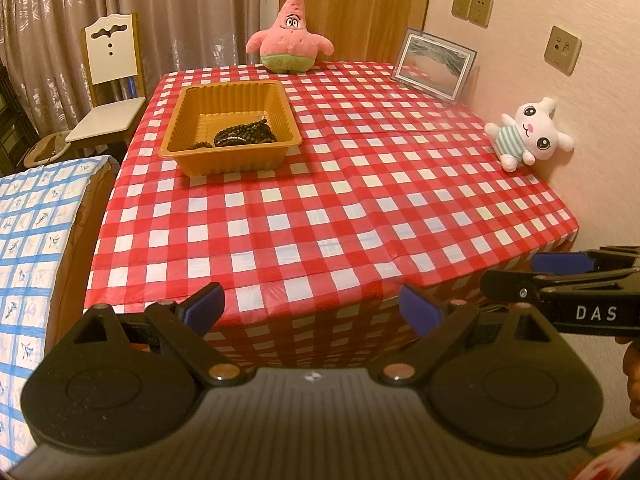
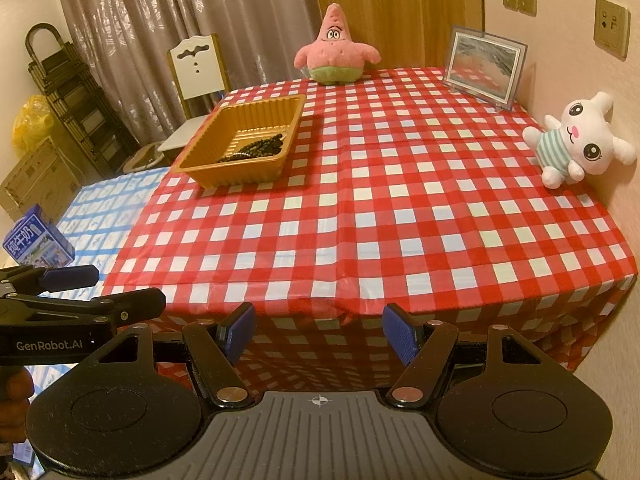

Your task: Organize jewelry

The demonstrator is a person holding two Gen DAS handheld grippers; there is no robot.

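Note:
A tan plastic tray (image 1: 176, 148) (image 2: 200, 174) stands on the far left part of the red checked table. Dark bead bracelets (image 1: 244, 136) (image 2: 256, 148) lie piled in its near right corner. My left gripper (image 1: 312, 308) is open and empty, held back at the table's near edge. My right gripper (image 2: 318, 332) is open and empty, also at the near edge. The right gripper shows in the left wrist view (image 1: 536, 276) at the right, and the left gripper shows in the right wrist view (image 2: 104, 288) at the left.
A pink star plush (image 1: 290, 36) (image 2: 336, 46) sits at the table's back. A framed picture (image 1: 434, 64) (image 2: 484, 68) and a white bunny plush (image 1: 528, 134) (image 2: 580, 140) stand along the right wall. A chair (image 1: 110, 92) and a blue checked surface (image 1: 32, 240) with a milk carton (image 2: 36, 240) lie to the left.

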